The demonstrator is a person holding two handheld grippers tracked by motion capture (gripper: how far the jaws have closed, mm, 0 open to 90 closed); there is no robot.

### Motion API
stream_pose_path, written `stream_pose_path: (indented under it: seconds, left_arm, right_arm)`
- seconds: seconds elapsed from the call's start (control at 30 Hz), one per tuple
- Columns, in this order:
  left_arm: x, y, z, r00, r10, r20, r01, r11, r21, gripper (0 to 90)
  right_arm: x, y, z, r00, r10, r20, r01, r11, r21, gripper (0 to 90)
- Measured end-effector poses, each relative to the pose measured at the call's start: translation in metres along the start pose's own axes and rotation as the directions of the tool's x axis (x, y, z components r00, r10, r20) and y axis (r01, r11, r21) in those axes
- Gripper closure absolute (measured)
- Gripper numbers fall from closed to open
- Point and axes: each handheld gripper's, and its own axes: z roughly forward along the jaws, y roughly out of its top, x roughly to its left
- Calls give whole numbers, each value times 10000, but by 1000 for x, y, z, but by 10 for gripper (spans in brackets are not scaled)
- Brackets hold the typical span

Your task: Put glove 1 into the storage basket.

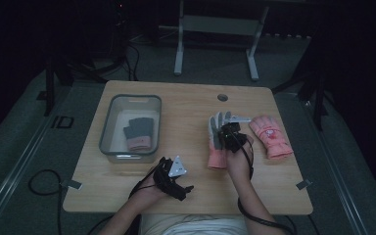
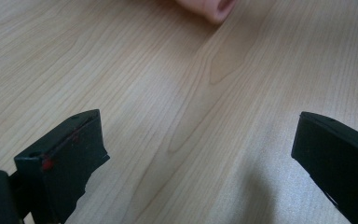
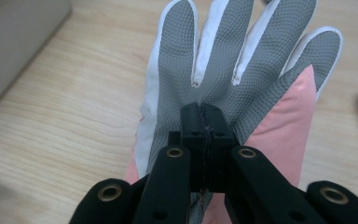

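No readable text, labels, brands or numbers on anything in view.

I see the pink-and-grey glove palm up, right of frame centre, fingers pointing away toward the top, cuff toward me. Grey textured palm, white finger edging, pink along one side. It lies flat on the wood, palm fabric pinched.
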Motion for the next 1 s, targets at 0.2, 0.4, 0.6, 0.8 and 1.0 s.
stream_pose_path:
  seconds: [0.2,0.4,0.6,0.8,1.0]
  left_arm:
    - [0,-1,0,10000,28,21,-28,10000,-35,21]
    - [-1,-1,0,10000,34,40,-34,10000,-71,21]
    - [-1,-1,0,10000,71,43,-70,9999,-83,21]
    - [-1,-1,0,10000,78,24,-78,9999,-75,21]
    - [-1,-1,-1,10000,-2,78,3,9999,-125,21]
  right_arm:
    - [2,-8,33,9975,574,-407,-554,9973,478,891]
    - [7,-18,59,9956,768,-545,-727,9946,744,868]
    - [7,-17,61,9969,436,-649,-396,9974,605,836]
    - [7,-6,37,9929,-360,-1136,390,9989,241,666]
    - [-13,8,4,9849,-1120,-1321,1063,9931,-493,603]
